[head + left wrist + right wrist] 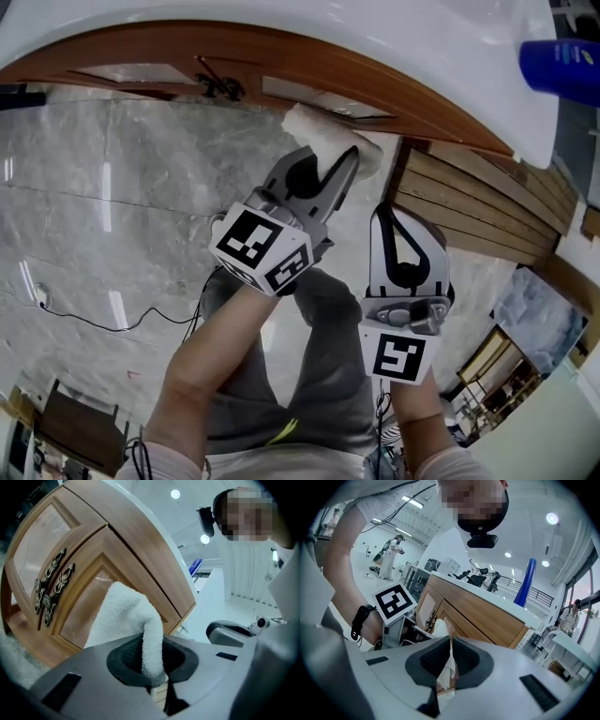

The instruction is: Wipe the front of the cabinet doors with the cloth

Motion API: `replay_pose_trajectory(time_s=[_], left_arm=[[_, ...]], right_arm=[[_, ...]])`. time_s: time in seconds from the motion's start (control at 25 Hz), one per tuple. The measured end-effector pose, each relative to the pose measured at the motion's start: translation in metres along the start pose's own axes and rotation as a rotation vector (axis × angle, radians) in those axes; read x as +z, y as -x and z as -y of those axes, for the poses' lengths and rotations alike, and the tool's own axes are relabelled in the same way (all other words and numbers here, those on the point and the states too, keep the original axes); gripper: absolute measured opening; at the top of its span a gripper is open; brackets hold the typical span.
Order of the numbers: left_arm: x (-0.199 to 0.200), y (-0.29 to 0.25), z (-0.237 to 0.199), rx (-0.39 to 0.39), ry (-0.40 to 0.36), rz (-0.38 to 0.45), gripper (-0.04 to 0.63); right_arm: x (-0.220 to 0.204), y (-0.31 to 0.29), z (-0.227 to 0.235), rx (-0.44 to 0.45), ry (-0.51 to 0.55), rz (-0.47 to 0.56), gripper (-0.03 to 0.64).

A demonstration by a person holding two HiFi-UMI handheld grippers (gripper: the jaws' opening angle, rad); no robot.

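A white terry cloth (323, 139) is pressed against the right-hand wooden cabinet door (86, 609), beside the ornate dark metal handles (51, 585). My left gripper (337, 161) is shut on a fold of the cloth (119, 616), which runs down between its dark pads (129, 660). My right gripper (392, 214) hangs a little right of and below the cloth, apart from it, jaws shut with nothing held. In the right gripper view the left gripper's marker cube (394, 603) and the cloth (439, 626) show in front of the doors (429, 603).
A white countertop (375, 37) overhangs the cabinet, with a blue bottle (562, 66) on it. A slatted wooden side panel (478, 206) lies right of the doors. Below are the marble floor (94, 187), a thin cable (94, 321) and the person's grey trouser legs (328, 375).
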State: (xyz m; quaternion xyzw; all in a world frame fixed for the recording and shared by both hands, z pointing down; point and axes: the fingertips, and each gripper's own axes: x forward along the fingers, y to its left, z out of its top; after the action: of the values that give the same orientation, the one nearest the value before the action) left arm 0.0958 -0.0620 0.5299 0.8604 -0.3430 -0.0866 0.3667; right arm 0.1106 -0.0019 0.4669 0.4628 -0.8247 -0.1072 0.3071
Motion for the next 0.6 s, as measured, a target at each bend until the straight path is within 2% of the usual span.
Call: replay_pose_trajectory(time_s=[0.32,0.6], left_arm=[[0.083,0.069,0.021,0.055,-0.023,-0.003,0.056],[0.141,0.113,0.061,0.029,-0.053,-0.023,0.056]], right_arm=[[0.067,0.0,-0.008,0.013,-0.047,0.006,0.044],[0.141,0.005,-0.01,0.034,-0.071,0.022,0.044]])
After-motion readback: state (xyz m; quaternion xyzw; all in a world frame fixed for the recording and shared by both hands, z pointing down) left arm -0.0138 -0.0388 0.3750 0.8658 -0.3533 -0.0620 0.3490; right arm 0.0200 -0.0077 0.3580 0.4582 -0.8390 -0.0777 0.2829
